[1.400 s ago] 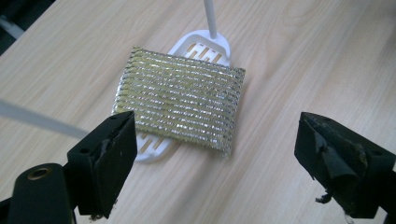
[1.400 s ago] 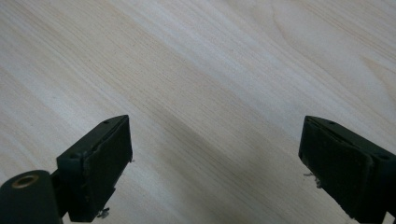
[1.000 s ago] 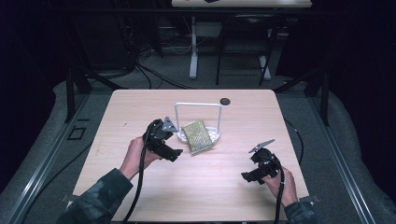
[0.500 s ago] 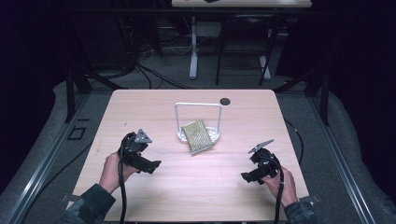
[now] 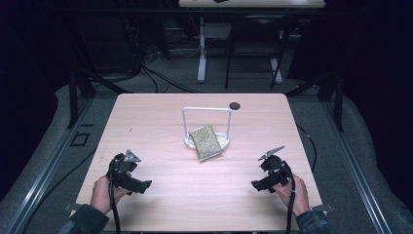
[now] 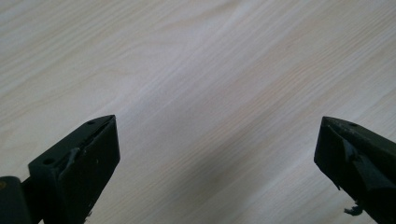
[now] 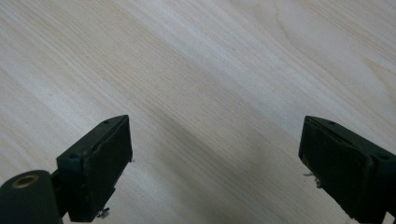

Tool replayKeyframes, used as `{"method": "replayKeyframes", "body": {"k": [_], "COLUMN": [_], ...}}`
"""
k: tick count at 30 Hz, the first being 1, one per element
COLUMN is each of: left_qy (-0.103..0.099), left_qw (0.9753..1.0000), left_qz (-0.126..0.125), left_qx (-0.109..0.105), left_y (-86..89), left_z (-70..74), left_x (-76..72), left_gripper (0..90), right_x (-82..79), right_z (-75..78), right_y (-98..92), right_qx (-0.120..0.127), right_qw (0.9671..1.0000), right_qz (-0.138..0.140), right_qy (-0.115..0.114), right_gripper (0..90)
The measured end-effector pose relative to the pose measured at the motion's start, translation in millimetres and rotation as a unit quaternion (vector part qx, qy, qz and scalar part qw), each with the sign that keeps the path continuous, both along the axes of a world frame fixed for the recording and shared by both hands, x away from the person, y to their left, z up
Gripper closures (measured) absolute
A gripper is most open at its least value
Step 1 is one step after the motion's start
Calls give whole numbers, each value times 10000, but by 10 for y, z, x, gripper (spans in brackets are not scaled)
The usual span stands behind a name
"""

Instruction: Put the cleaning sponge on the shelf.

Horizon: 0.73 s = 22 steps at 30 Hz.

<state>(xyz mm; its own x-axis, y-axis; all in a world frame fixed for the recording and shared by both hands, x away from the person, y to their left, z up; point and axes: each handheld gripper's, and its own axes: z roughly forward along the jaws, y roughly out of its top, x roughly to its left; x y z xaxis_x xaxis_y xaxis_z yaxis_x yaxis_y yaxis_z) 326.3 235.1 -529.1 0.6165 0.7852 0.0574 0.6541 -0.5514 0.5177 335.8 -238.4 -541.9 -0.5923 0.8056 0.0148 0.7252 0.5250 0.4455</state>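
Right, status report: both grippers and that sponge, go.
Left gripper open, empty, near table edge. Right gripper open, empty, likewise. Yellow-green woven sponge leaning on white wire rack, table centre. Nothing between grippers and sponge.

Table (image 5: 160, 126) is showing pale wood grain. White wire rack (image 5: 206, 127) is holding a yellow-green mesh-patterned sponge (image 5: 204, 142). Both grippers (image 5: 145, 185) (image 5: 257, 184) are appearing black, with grey plates.

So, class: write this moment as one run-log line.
left gripper: open, empty, near table edge | right gripper: open, empty, near edge | sponge: leaning on white rack, mid-table, untouched
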Motion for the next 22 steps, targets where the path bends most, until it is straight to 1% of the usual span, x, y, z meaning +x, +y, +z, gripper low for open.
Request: {"method": "replayKeyframes", "body": {"k": [2,7,10,13,14,18,19,22], "left_qy": [72,56,118,161,154,177,159,169], "left_qw": [10000,10000,9999,9998,9998,9998,9998,9997], "left_qz": [1,4,-14,-41,-41,-75,-66,-126], "left_qx": [48,50,50,104,123,88,113,116], "left_y": [7,17,26,29,29,22,14,0], "left_z": [-39,-52,-77,-90,-95,-103,-105,-108], "left_x": [13,30,40,57,65,80,78,79], "left_gripper": [3,2,2,2,2,2,2,2], "right_x": [1,7,3,5,6,10,10,11], "right_z": [4,-3,4,4,-1,-3,-3,-4], "right_y": [-6,-19,-20,-22,-22,-26,-26,-24], "right_qx": [6,41,23,18,21,34,39,46], "right_qw": [10000,10000,10000,10000,10000,10000,10000,10000], "right_qz": [-9,-38,4,5,-6,-23,-23,-11], "right_qy": [-24,-5,-20,-15,-27,-14,-13,-8], "right_gripper": [91,92,92,92,92,93,93,93]}}
